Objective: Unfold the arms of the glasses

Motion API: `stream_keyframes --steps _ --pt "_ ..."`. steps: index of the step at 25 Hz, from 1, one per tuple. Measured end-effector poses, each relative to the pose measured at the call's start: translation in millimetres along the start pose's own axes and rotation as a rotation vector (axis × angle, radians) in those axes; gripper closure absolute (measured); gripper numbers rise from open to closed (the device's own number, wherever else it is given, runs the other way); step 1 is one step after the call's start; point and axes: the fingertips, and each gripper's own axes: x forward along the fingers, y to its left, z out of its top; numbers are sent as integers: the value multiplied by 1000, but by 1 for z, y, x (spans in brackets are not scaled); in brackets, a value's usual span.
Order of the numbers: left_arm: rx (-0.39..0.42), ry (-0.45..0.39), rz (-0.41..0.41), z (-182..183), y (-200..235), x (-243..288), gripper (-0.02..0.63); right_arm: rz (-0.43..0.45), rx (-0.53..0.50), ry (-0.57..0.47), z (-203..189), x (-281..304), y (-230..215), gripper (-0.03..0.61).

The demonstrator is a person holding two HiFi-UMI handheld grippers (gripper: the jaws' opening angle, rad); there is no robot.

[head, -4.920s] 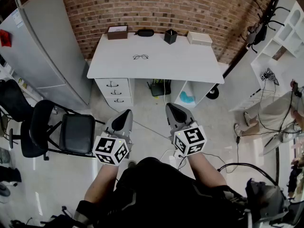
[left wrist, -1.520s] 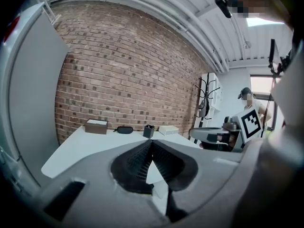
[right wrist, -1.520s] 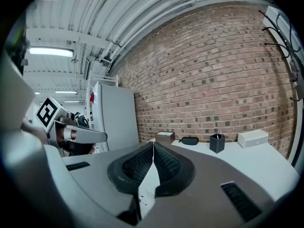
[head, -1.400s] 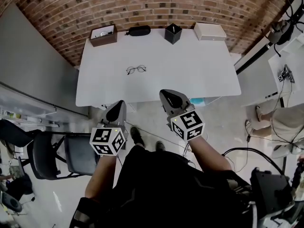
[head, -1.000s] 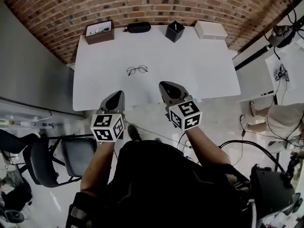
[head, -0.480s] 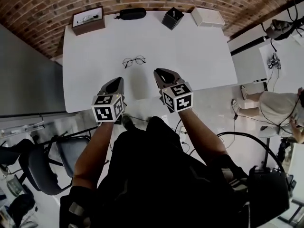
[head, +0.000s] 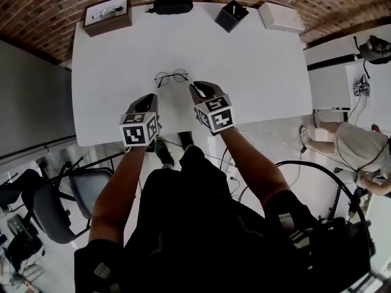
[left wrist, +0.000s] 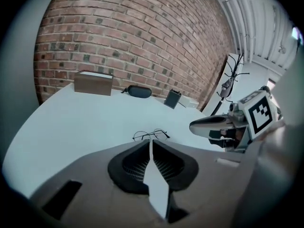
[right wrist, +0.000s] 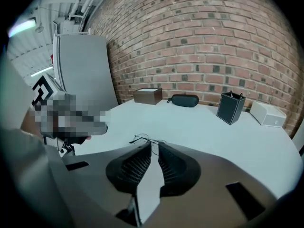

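Surface [head: 263, 72]: white, rectangular. Its far edge runs along a brick wall [head: 55, 5] and its left edge along a grey partition [head: 30, 96].

Far edge, left to right:
- brown box [head: 107, 14], at the far-left corner
- black case [head: 173, 5]
- black holder [head: 231, 15]
- white box [head: 281, 17], toward the far-right corner

All four stand in one row, well apart from the working area.

Glasses [head: 171, 77]: they lie flat on the surface, left of its middle and about midway between the far and near edges. Bare surface lies on every side of them, widest to the right. The frame is too thin to tell how the arms stand.

Left gripper [head: 148, 98]: over the surface on the near side of the glasses, slightly to their left and not touching them. Its jaws are together with only a sliver of light between the pads, and nothing is held. Its marker cube sits about over the near edge.

Right gripper [head: 197, 88]: just beside the glasses' right lens on the near side, close but apart. Its jaws stand a narrow slit apart with nothing in them; the glasses show just beyond the tips.

A black chair [head: 55, 200] stands on the floor beyond the near-left corner. A second person [head: 351, 148] is on the floor to the right, clear of the surface.
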Motion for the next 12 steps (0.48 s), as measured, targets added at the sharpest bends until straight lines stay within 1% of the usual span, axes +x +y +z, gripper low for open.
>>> stream_keyframes --steps 6,8,12 --pt "-16 50 36 -4 6 36 587 53 -15 77 -22 35 -13 568" --pt "-24 67 39 -8 11 45 534 62 -19 97 -28 44 -17 566" --pt "-34 106 67 -15 18 62 528 82 -38 134 -36 60 -21 563"
